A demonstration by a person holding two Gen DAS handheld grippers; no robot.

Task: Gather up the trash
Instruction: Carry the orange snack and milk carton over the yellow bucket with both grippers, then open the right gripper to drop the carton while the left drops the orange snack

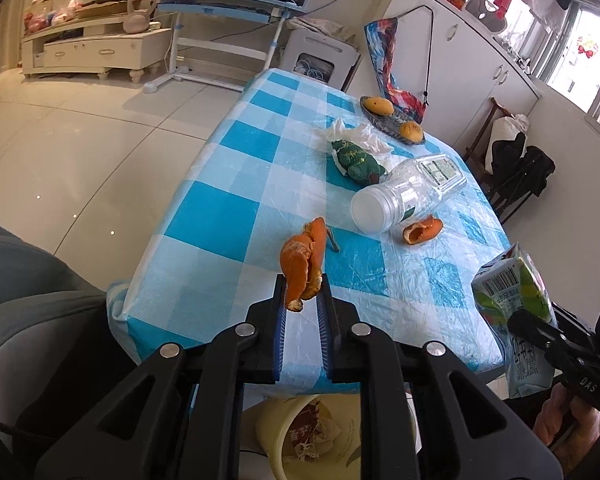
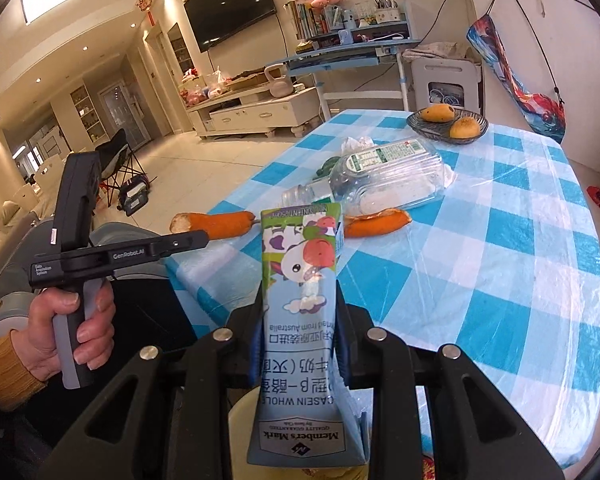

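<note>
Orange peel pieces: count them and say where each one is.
2. One curled orange peel piece is clamped in the left gripper; the other orange peel piece lies on the checked tablecloth beside the clear plastic bottle.

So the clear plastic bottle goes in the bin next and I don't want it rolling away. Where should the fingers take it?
Grip the plastic bottle across its ribbed neck just behind the white cap, coming down from above. It lies on its side, cap towards the near table edge; the neck looks narrower and stiffer than the crumpled body.
</note>
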